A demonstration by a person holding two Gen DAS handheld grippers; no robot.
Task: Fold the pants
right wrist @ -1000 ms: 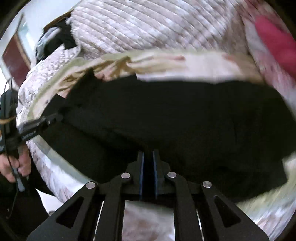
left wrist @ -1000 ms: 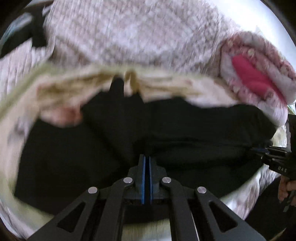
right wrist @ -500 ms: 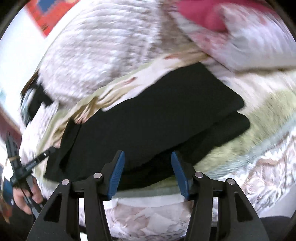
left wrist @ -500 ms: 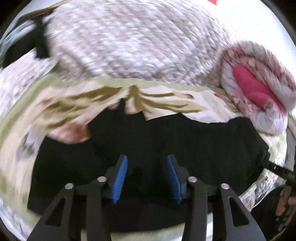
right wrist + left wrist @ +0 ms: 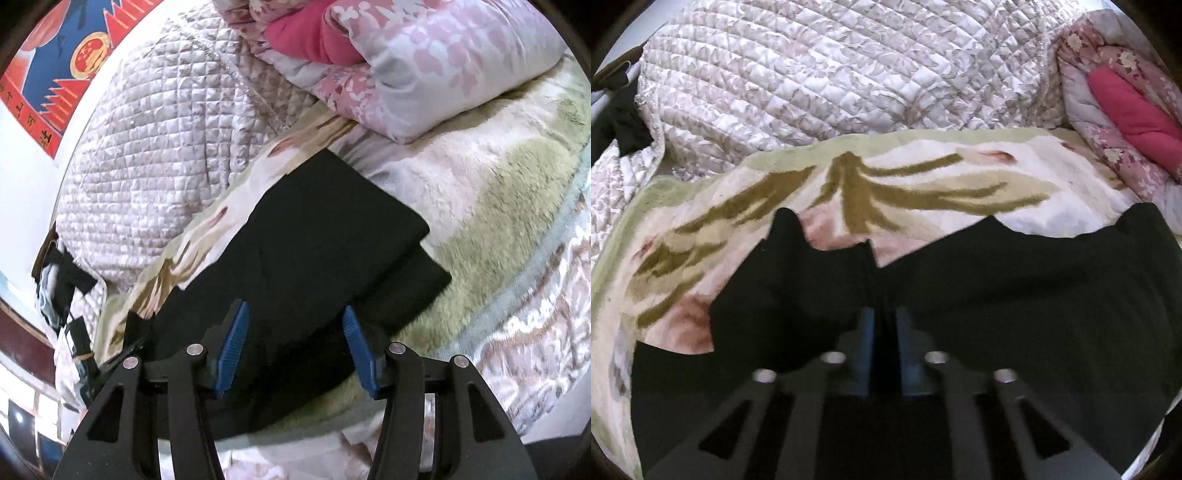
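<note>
Black pants (image 5: pixel 1015 295) lie folded on the floral fleece blanket (image 5: pixel 923 184), a quilted cover (image 5: pixel 812 74) heaped behind. My left gripper (image 5: pixel 885 332) is pinched onto a fold of the pants; my right gripper (image 5: pixel 293 347) hovers with jaws spread over the near edge.

Left hand-held gripper (image 5: pixel 884 354) blurred; pants (image 5: pixel 1034 295) cut off at right edge.

Both wrist cams look down close, sharing black pants (image 5: pixel 997 295) on blanket (image 5: pixel 498 192).
</note>
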